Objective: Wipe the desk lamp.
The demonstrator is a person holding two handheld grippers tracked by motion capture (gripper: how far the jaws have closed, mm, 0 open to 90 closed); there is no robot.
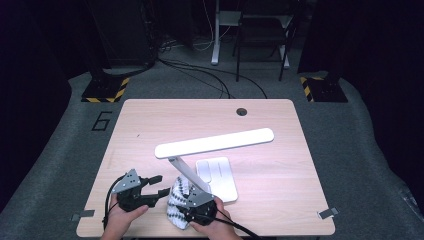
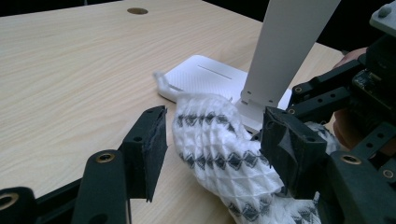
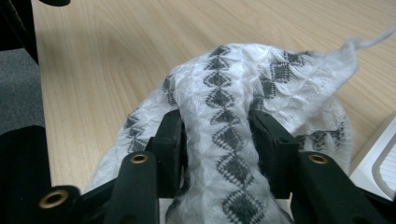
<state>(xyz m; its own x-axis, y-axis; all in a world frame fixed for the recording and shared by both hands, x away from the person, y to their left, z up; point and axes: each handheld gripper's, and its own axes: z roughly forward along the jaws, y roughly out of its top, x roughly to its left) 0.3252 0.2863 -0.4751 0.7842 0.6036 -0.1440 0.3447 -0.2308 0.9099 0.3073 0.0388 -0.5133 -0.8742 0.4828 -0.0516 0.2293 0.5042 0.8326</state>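
A white knitted cloth with grey diamond bands (image 1: 175, 212) lies bunched near the table's front edge, beside the base (image 1: 217, 175) of a white desk lamp. My right gripper (image 1: 186, 199) reaches into it from the right. In the right gripper view a fold of the cloth (image 3: 243, 79) arches up between the jaws of that gripper (image 3: 217, 135) and fills the gap loosely, without being pinched. My left gripper (image 1: 159, 184) stands open just left of the cloth. In the left gripper view its jaws (image 2: 217, 128) straddle the cloth's end (image 2: 219, 163) without squeezing it.
The lamp's long head (image 1: 215, 142) hangs over the table's middle on a slanted arm (image 2: 289, 46), close behind the cloth. A cable hole (image 1: 242, 111) sits near the far edge. The table's front edge is close below both hands.
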